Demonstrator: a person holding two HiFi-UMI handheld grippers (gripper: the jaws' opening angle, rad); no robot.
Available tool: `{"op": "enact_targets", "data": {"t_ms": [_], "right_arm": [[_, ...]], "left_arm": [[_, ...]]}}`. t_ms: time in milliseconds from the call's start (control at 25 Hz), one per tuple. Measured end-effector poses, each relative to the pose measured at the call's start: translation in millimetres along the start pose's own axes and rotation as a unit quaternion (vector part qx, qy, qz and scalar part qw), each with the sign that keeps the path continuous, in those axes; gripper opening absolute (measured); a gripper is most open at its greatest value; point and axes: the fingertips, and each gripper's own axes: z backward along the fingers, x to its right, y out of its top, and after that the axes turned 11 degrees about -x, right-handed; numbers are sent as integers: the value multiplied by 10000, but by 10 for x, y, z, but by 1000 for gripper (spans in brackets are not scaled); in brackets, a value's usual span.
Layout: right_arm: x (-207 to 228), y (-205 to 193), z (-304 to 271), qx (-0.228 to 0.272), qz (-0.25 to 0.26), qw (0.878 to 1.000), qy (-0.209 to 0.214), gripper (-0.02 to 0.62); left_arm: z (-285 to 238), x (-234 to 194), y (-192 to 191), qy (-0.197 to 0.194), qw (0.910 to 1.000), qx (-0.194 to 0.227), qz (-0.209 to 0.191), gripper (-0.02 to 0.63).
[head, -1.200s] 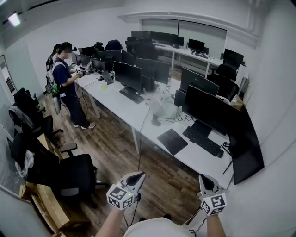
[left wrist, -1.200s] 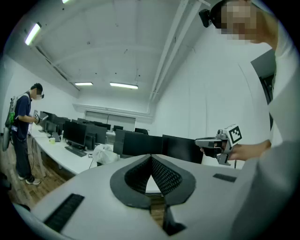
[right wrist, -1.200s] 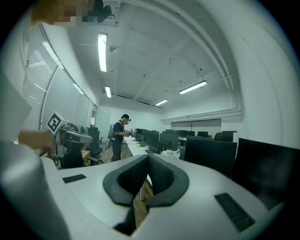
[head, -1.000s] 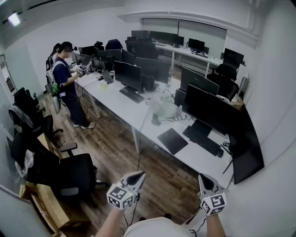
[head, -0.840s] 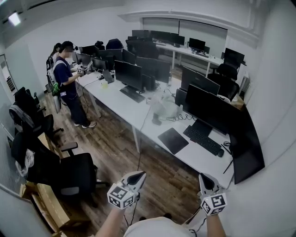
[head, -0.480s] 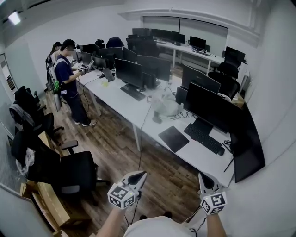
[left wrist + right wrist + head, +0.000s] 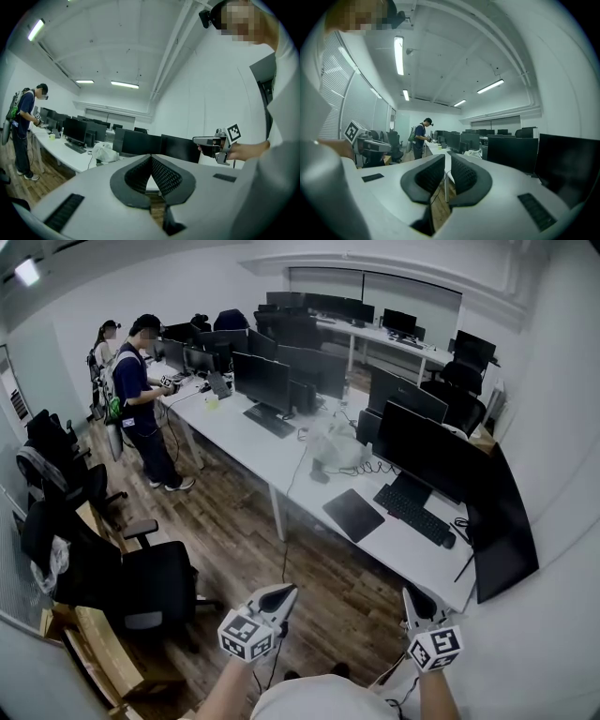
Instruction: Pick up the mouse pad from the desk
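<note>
**Head view.** The mouse pad lies flat on the desk, right of centre in the frame and just left of the keyboard. It is untouched and well apart from both grippers, which you hold at the lower edge.

- **Left gripper**: the jaws meet at their tips and hold nothing.
- **Right gripper**: the jaws were closed a second ago and are now opening. A narrow gap shows, with nothing in it.

The desk has also slid slightly up the frame since then, while your hands keep their places. The opening reads as preparation for a right-hand grasp. The reach itself has yet to begin.
</note>
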Motion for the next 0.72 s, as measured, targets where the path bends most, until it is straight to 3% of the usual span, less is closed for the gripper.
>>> {"op": "enact_targets", "data": {"t_ms": [280, 480, 720], "right_arm": [[-194, 20, -27, -39, -138, 9999, -22, 104], [-360, -37, -59, -94, -237, 9996, -89, 179], [-510, -92, -67, -113, -300, 9993, -167, 196]], "left_arm": [[130, -89, -85, -113, 9999, -29, -35, 15], [254, -169, -213, -162, 9997, -156, -128, 15], [393, -270, -292, -167, 9996, -173, -114, 15]]}}
